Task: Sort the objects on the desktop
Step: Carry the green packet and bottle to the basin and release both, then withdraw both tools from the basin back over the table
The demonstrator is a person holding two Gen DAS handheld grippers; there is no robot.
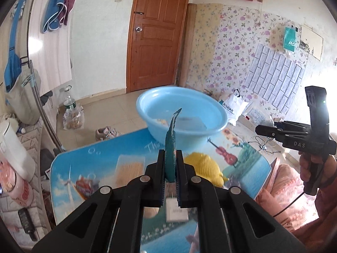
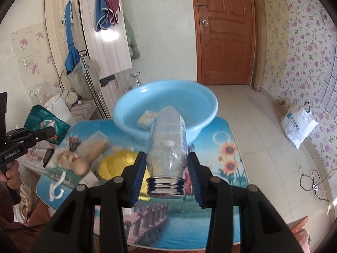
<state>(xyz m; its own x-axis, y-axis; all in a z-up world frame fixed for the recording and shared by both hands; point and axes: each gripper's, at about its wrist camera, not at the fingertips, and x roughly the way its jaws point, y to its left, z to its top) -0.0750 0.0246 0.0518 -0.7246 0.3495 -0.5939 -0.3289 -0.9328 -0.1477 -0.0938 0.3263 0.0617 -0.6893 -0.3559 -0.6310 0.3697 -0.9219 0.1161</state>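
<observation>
My left gripper (image 1: 170,158) is shut on a flat teal snack packet (image 1: 171,145), held edge-on above the picture-printed table (image 1: 94,164). The same packet (image 2: 45,126) shows in the right wrist view at the far left, in the left gripper (image 2: 50,131). My right gripper (image 2: 167,164) is shut on a clear plastic bottle (image 2: 166,139), uncapped, its threaded mouth toward the camera. The right gripper (image 1: 258,129) appears at the right edge of the left wrist view. A light blue basin (image 1: 181,113) stands at the table's far end, with a small yellow packet (image 2: 146,119) inside.
A yellow knitted thing (image 1: 205,166) lies mid-table. A pack of beige buns (image 2: 82,158), a white cord (image 2: 55,187) and a white label card (image 1: 177,209) also lie on the table. White plastic bag (image 2: 298,124) and a cable (image 2: 313,182) lie on the tiled floor.
</observation>
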